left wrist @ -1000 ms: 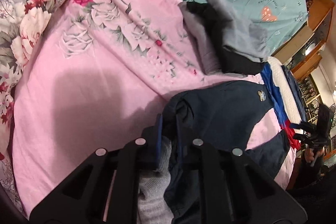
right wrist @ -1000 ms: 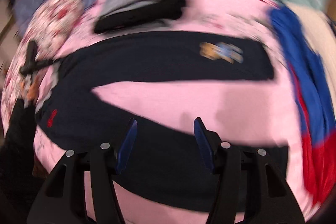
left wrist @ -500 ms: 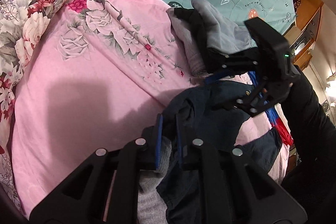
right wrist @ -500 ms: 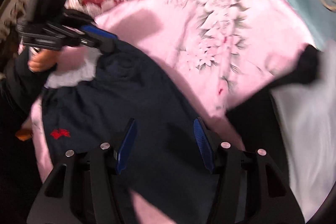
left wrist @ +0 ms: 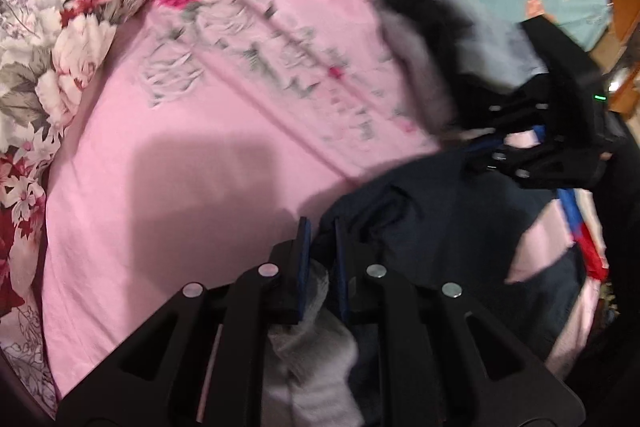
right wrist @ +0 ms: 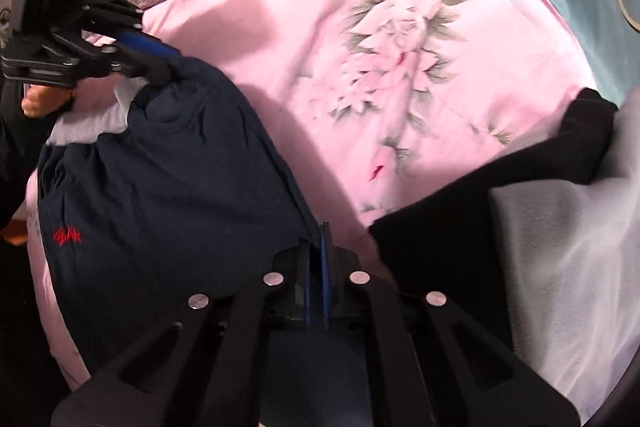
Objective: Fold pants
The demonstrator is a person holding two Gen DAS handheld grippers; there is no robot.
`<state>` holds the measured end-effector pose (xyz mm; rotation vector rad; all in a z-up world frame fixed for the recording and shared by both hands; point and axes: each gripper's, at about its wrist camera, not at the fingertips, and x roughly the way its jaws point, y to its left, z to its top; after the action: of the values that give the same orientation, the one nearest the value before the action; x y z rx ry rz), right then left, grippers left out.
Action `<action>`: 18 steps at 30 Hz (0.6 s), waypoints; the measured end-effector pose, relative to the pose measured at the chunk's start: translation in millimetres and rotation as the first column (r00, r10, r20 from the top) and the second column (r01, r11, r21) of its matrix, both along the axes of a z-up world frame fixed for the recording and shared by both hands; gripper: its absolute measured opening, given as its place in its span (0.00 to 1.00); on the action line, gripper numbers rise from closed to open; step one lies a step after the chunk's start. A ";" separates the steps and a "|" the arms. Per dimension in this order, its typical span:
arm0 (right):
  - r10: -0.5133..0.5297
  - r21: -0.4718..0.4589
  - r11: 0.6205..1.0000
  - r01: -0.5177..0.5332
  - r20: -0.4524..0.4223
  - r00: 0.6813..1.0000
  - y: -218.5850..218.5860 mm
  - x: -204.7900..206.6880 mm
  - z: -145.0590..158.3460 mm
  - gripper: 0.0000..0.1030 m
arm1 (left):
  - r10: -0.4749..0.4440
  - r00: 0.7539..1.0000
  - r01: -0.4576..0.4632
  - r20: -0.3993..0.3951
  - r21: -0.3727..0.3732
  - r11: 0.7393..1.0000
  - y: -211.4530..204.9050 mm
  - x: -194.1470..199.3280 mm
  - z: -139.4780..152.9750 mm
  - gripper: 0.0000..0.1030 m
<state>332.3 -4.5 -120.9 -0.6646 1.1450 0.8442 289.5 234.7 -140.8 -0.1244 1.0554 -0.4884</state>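
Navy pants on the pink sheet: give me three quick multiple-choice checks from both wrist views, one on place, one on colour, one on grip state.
1. Where does the black-and-grey clothes pile lie, seen from the right wrist?
A. right of the navy pants
B. on the floral pillow
C. under the pants

2. What colour is the small logo stitched on the pants?
A. white
B. red
C. yellow

3. How do the two grippers stand?
A. both open
B. only the left shut
C. both shut on the pants

Key: 1 A, the clothes pile sits right of the navy pants on the pink sheet. 2 B, the logo is red. 3 C, the left gripper pinches navy cloth, and the right gripper, whose fingers have just been closing, pinches the pants' edge.
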 end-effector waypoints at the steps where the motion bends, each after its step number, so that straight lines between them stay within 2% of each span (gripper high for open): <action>1: -0.001 -0.007 1.000 0.001 0.002 1.000 0.5 -0.1 -3.2 0.04 | 0.002 1.000 -0.002 -0.007 0.035 0.999 -3.8 4.9 -6.6 0.11; 3: -0.009 -0.032 0.999 0.009 -0.001 1.000 3.5 -1.6 -17.6 0.04 | 0.002 1.000 -0.001 -0.007 0.066 0.998 -8.8 9.3 -11.3 0.11; 5: -0.033 -0.047 0.998 0.032 -0.005 0.999 9.3 2.1 -27.4 0.04 | -0.004 1.000 0.004 -0.013 0.041 0.999 -5.2 9.0 -7.6 0.10; 8: -0.038 -0.037 0.999 0.039 0.024 0.999 7.5 -6.6 -15.6 0.04 | -0.090 0.996 0.090 -0.028 0.004 0.996 -3.4 2.6 1.9 0.10; 13: -0.038 -0.001 0.999 0.038 0.041 0.998 6.6 -19.3 13.0 0.04 | -0.159 0.980 0.171 -0.117 0.099 0.980 -15.8 16.0 -7.5 0.22; 15: -0.028 -0.012 1.000 0.029 0.056 0.998 12.3 -29.6 16.3 0.04 | -0.183 0.973 0.200 -0.143 0.117 0.973 -20.7 20.8 -7.9 0.21; 16: -0.025 -0.016 1.000 0.026 0.061 0.998 10.6 -33.4 16.7 0.04 | -0.190 0.970 0.211 -0.153 0.134 0.968 -22.9 22.7 -7.0 0.15; 18: -0.024 -0.019 0.999 0.026 0.065 0.998 9.1 -33.5 19.4 0.04 | -0.182 0.971 0.210 -0.154 0.191 0.959 -28.3 23.6 -3.9 0.11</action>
<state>298.9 4.5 -101.5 -0.6882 1.1023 0.7853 313.1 206.3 -144.7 0.1345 1.2517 -0.5521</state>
